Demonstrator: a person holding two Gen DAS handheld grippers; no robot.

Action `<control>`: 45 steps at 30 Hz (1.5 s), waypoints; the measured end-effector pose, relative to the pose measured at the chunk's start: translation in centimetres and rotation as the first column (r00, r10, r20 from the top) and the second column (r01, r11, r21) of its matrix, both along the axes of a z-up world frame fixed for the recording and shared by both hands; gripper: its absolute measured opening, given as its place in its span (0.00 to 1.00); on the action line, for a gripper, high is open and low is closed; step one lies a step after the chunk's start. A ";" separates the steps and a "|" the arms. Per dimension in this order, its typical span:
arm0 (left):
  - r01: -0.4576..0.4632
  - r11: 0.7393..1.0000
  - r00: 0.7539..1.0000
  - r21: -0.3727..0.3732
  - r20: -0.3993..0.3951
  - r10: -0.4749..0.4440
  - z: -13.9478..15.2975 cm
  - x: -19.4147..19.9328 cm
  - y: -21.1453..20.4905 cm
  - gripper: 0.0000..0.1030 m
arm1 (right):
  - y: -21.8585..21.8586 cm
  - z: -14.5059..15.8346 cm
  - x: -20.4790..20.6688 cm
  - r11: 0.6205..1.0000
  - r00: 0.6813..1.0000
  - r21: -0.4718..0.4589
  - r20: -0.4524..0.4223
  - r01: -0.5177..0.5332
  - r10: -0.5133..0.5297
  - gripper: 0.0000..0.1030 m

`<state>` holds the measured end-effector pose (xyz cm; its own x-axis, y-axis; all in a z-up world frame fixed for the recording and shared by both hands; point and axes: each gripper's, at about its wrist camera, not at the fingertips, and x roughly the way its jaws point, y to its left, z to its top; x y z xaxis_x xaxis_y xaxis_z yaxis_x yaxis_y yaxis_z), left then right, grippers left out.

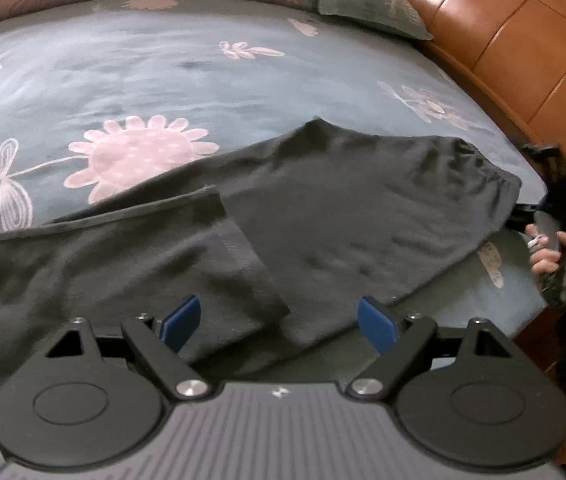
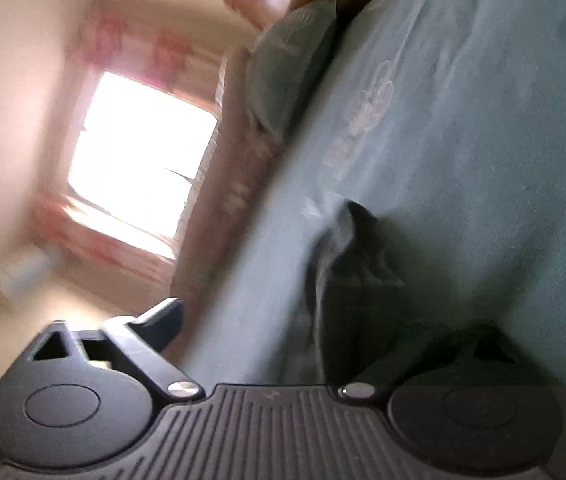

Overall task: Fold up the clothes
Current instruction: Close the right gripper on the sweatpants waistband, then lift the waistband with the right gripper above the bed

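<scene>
- Dark trousers [image 1: 323, 216] lie on the bed [image 1: 131, 80], near its front edge, spread across a blue-grey sheet printed with pale pink flowers.
- One leg end is folded back over the rest: its cuff [image 1: 239, 248] lies on top of the garment, left of the middle, so the cloth is doubled there.
- The gathered waistband [image 1: 479, 164] points to the right, toward the wooden bed frame [image 1: 523, 40].
- My left gripper [image 1: 279, 324] hovers just above the near edge of the trousers; its jaws stand wide apart, blue pads showing, and hold nothing.
- My right gripper [image 2: 283, 320] is tilted steeply, and its view is blurred; it takes in a bright window, the pillow [image 2: 291, 76] and a dark bunch of the trousers [image 2: 359, 272] close in front.
- One finger of the right gripper shows clearly; the other is lost in shadow against the dark cloth. They look spread, with no cloth seen between them, so I judge these jaws wide too.
- In the left view, my right hand [image 1: 555, 256] grips the handle at the bed's right edge, beside the waistband.
- My judgement: the fold is partly made. One lengthwise doubling seems in place, yet the garment is long, uneven and wrinkled, not a compact bundle.
- What looks left: squaring the edges and bringing the length together, though I cannot tell which fold comes next.
</scene>
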<state>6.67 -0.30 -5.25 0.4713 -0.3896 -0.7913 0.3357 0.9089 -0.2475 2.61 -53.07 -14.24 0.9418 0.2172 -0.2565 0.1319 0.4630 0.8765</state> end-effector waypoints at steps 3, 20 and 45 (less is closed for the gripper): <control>-0.010 1.000 1.000 0.003 0.000 0.010 0.0 0.0 0.1 0.83 | 0.0 -0.8 -0.4 0.997 0.994 -0.069 -0.100 0.041 -0.048 0.13; -0.040 0.999 0.999 0.009 0.027 0.040 1.0 -0.8 1.6 0.83 | 0.2 -0.7 0.0 0.991 0.979 -0.128 -0.192 0.035 -0.060 0.04; -0.048 0.999 0.998 0.006 0.045 0.048 1.3 -1.1 2.4 0.83 | 1.3 -0.3 0.9 0.982 0.974 -0.178 -0.204 0.058 -0.094 0.06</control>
